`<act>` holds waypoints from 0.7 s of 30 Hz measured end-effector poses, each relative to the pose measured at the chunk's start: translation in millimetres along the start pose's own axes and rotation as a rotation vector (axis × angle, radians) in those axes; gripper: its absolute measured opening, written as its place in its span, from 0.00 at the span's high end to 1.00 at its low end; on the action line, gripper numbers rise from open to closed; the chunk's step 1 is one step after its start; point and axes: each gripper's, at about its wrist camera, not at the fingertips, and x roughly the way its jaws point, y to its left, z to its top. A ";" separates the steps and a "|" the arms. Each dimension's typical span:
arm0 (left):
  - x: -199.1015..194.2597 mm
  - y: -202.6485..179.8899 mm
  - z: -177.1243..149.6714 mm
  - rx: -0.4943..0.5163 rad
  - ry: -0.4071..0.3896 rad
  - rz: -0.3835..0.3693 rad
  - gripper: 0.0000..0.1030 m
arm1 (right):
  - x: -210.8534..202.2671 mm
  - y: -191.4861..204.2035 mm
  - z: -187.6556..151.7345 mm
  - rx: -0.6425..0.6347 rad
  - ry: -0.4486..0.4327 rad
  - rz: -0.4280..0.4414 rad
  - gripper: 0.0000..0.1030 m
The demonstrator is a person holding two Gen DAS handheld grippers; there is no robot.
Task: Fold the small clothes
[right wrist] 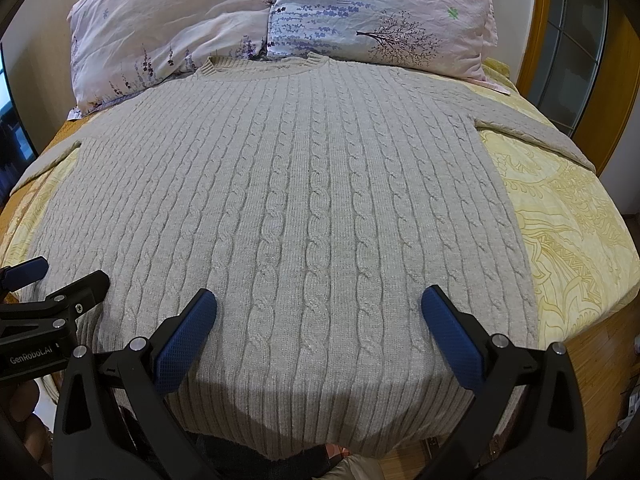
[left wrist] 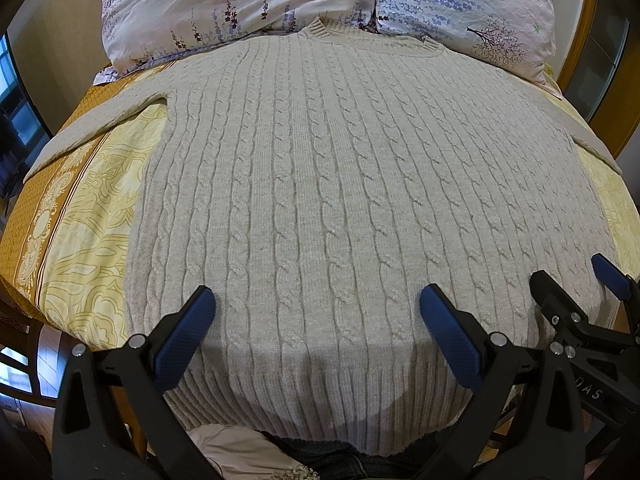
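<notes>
- The bed (left wrist: 80, 208) carries everything here; its yellow patterned bedspread (right wrist: 568, 240) shows bare on either side of the clothing, with an orange band along the left edge in the left wrist view.
- A pale grey cable-knit sweater (left wrist: 320, 184) lies spread flat and face up across the bed, collar (right wrist: 260, 66) toward the pillows and ribbed hem (left wrist: 320, 392) toward the cameras, hanging a little over the near edge.
- Its two sleeves reach out sideways: the left sleeve (left wrist: 92, 124) runs off toward the bed's left edge, the right sleeve (right wrist: 532, 136) toward the right edge; the cuffs of both are cut off by the lens rim.
- Two floral pillows (right wrist: 168, 20) sit side by side at the head of the bed, touching the collar; their tops are cropped.
- The left hand-held gripper (left wrist: 316, 304) hovers over the hem, jaws spread wide, released, nothing between its blue pads (left wrist: 188, 328).
- The right hand-held gripper (right wrist: 318, 304) sits just beside it over the hem, likewise spread and holding nothing.
- Below the hem, dark cloth and a pale bundle (left wrist: 236, 452) are too shadowed to make out.
- A wooden frame with glass (right wrist: 576, 52) stands at the right, blurred by the lens.
</notes>
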 end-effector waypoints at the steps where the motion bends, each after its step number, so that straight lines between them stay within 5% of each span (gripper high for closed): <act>1: 0.0 0.0 0.0 0.000 0.000 0.000 0.02 | 0.0 0.0 0.0 0.000 0.000 0.000 0.01; 21: 0.1 0.1 0.2 -0.001 0.004 0.000 0.02 | 0.2 -0.2 2.4 0.002 0.008 -0.001 0.01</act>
